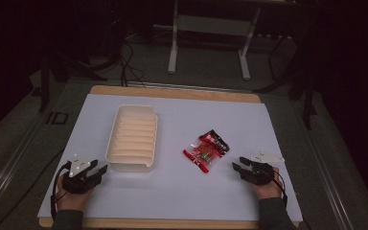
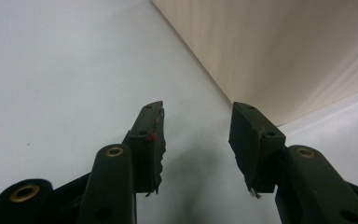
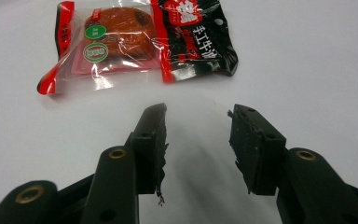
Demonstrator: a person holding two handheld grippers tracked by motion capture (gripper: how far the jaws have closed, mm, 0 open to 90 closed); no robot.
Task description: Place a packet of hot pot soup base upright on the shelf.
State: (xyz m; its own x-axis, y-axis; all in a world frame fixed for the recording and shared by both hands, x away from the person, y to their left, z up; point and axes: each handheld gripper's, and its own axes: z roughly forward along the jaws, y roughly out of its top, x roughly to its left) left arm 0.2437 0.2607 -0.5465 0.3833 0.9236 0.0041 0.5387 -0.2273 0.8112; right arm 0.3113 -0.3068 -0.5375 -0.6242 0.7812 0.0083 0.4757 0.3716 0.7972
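The desk (image 1: 172,92) shows a wood-toned edge under a smooth, matt, pale sheet (image 1: 187,191) that looks like paper or thin plastic. The cream tray (image 1: 132,138) looks like plastic, ribbed inside, with a soft sheen. The snack packet (image 3: 140,42) is glossy, crinkled clear film with red and black print. Each gripper, left (image 2: 196,140) and right (image 3: 198,140), looks like matt black plastic with brass-coloured rivets, and its dark pads (image 3: 247,144) have rough, frayed edges.

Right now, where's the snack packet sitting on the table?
In the high view the snack packet lies right of centre on the white table cover, between the cream tray and the right gripper, just ahead of its open fingers.
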